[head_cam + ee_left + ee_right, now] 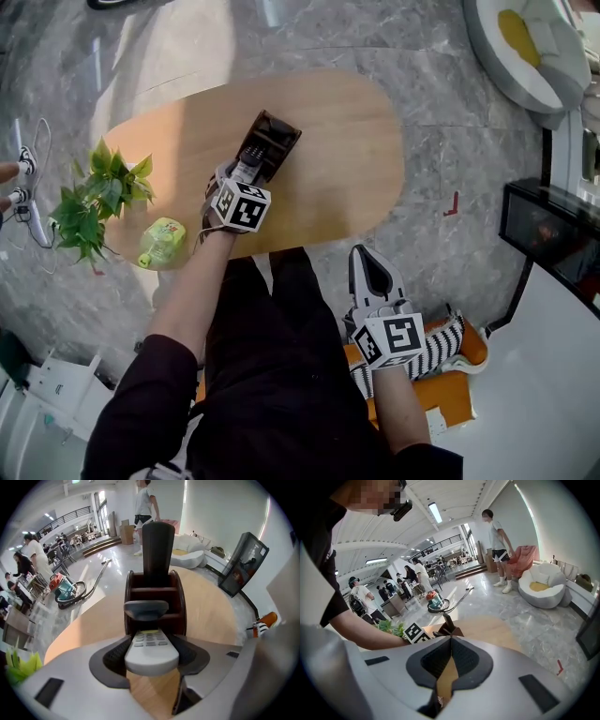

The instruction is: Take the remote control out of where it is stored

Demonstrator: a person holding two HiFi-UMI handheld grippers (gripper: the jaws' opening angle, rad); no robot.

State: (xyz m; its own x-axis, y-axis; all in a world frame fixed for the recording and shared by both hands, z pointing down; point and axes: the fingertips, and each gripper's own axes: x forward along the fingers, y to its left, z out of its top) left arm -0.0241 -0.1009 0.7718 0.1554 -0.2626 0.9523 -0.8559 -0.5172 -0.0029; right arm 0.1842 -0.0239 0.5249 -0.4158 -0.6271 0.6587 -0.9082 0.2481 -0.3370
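My left gripper (151,656) has its 2 jaws clamped, as far as I can tell, on the near end of the white remote control (151,644). Its far end sits in the dark wooden holder (178,597) on the oval table (211,611). My right gripper (450,641) is closed and empty.

The floor (450,141) is shiny grey stone. A long wooden tabletop (347,150) with round ends stands on it. A soft white chair (506,70) with a yellow cushion sits nearby. The walls (562,536) are white. Long lights (435,512) glow on the ceiling.
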